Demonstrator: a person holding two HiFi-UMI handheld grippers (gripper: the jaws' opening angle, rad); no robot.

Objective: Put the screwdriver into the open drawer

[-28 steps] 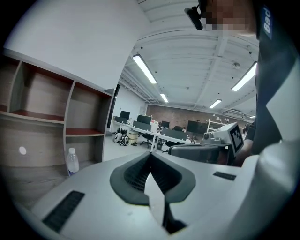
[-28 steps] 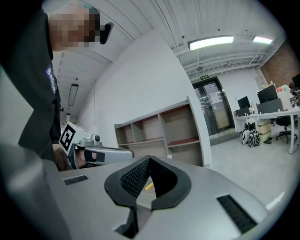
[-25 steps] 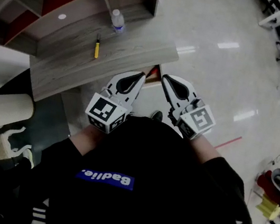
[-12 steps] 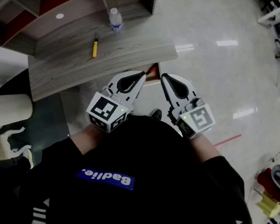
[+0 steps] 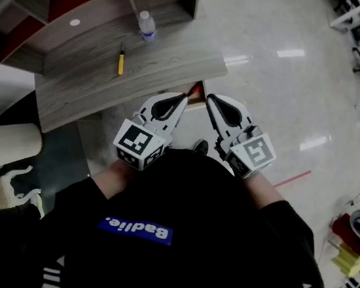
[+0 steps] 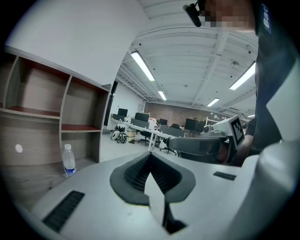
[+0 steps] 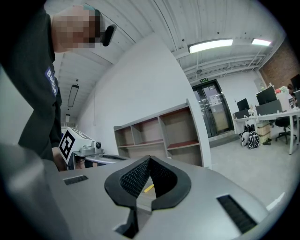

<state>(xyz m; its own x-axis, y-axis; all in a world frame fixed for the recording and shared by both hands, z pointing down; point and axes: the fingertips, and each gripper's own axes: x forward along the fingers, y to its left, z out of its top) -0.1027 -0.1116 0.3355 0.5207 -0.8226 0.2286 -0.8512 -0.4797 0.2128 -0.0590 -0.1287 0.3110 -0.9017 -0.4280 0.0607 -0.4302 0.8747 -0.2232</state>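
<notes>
L claw point(image 5: 185, 97) & R claw point(image 5: 209, 99): both shut, empty.
Held side by side just in front of torso, tips close tog., marker cubes toward body; forearms bent in.

Matt wood-grain desk top point(image 5: 93, 90) beside a glossy floor point(image 5: 279, 88).
At eleven o'clock, the screwdriver point(image 5: 120, 62) has a smooth yellow plastic handle. The bottle point(image 5: 146, 26) beyond it is clear plastic. The floor at one o'clock is polished and mirrors the lights. The left gripper point(image 5: 185, 98) and right gripper point(image 5: 210, 99) have smooth white plastic shells and dark ribbed pads point(image 6: 136, 176).
</notes>
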